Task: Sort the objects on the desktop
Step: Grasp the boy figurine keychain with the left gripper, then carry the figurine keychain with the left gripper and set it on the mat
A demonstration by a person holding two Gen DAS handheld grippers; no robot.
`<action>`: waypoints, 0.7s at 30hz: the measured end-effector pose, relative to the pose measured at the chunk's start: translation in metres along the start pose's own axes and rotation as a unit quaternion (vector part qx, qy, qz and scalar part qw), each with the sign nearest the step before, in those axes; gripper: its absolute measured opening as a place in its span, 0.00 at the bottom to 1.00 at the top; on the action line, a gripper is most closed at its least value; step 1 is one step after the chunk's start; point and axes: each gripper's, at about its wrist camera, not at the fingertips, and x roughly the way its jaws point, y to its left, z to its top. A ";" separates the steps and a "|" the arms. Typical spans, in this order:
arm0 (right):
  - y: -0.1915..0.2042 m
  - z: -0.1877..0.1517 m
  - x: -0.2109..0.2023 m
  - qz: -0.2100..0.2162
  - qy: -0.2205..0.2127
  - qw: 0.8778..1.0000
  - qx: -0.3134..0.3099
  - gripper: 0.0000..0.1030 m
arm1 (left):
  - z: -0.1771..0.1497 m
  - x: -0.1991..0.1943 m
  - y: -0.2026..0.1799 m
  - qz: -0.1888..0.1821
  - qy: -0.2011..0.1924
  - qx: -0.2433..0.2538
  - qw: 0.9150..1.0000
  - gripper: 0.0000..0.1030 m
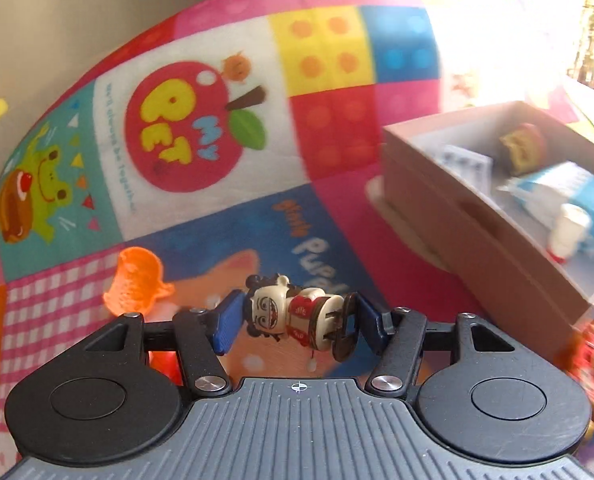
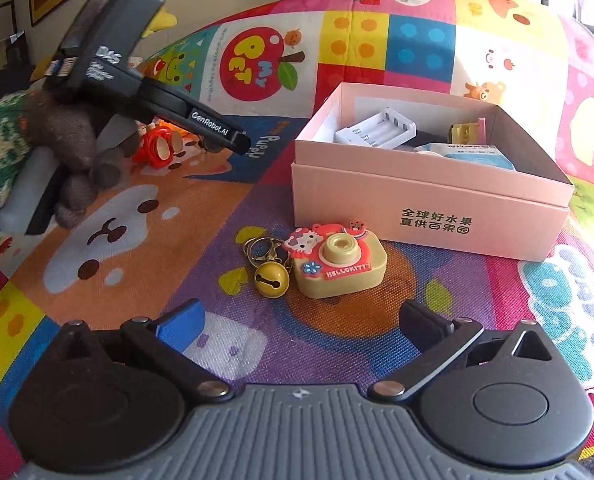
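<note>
Two grippers work over a bright patchwork play mat (image 2: 145,248). Nearest in the left wrist view, the left gripper (image 1: 297,322) has its blue pads (image 1: 228,322) drawn in around a small toy figure (image 1: 297,316) that lies sideways between them; the head end sits just at the left pad and the dark base at the right one, so the figure looks pinched, though blur hides the exact contact. Just beyond it, to the left, an orange translucent piece (image 1: 137,280) rests on the mat.

Nearest in the right wrist view, the right gripper (image 2: 301,326) stands spread wide and holds nothing. Ahead of its fingers, apart from them, lie a Hello Kitty camera charm (image 2: 339,260) and a gold bell (image 2: 272,280) on a key clasp, touching each other. Farther back sits an open pink box (image 2: 429,208) containing a white battery charger (image 2: 377,130) and a blue-and-white packet (image 2: 469,154). To the far left, a small red toy (image 2: 159,148) lies beneath the left gripper's body.
</note>
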 end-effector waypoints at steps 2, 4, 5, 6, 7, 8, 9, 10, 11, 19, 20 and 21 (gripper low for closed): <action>0.000 0.000 -0.001 -0.002 -0.003 1.000 -0.002 1.00 | -0.014 -0.029 -0.022 -0.029 -0.015 0.023 0.999 0.63; 0.001 -0.001 -0.002 -0.005 -0.006 1.000 -0.005 1.00 | -0.029 -0.049 -0.037 -0.054 -0.015 0.022 0.998 0.65; 0.002 -0.001 -0.003 -0.007 -0.008 1.000 -0.007 1.00 | -0.039 -0.059 -0.042 -0.065 -0.012 0.011 0.998 0.65; 0.003 -0.001 -0.003 -0.009 -0.009 1.000 -0.009 1.00 | -0.047 -0.066 -0.045 -0.068 -0.010 -0.001 0.998 0.69; 0.004 -0.001 -0.004 -0.012 -0.010 1.000 -0.012 1.00 | -0.055 -0.072 -0.046 -0.069 -0.009 -0.013 0.997 0.80; 0.005 -0.002 -0.004 -0.014 -0.010 1.000 -0.014 1.00 | -0.066 -0.079 -0.047 -0.069 -0.012 -0.022 0.997 0.84; 0.006 -0.002 -0.004 -0.016 -0.010 1.000 -0.017 1.00 | -0.074 -0.084 -0.046 -0.065 -0.015 -0.028 0.997 0.89; 0.007 -0.002 -0.004 -0.019 -0.009 1.000 -0.020 1.00 | -0.081 -0.087 -0.045 -0.063 -0.016 -0.034 0.997 0.91; 0.008 -0.002 -0.004 -0.022 -0.008 0.999 -0.022 1.00 | -0.087 -0.089 -0.044 -0.066 -0.015 -0.041 0.997 0.91; 0.016 -0.006 -0.004 -0.031 0.010 0.999 -0.040 1.00 | -0.091 -0.090 -0.035 -0.096 -0.032 -0.089 0.991 0.93; 0.017 -0.007 -0.005 -0.032 0.010 0.999 -0.044 1.00 | -0.089 -0.088 -0.037 -0.099 -0.033 -0.094 0.990 0.93; 0.018 -0.007 -0.005 -0.033 0.010 0.998 -0.046 1.00 | -0.087 -0.084 -0.041 -0.098 -0.033 -0.094 0.990 0.93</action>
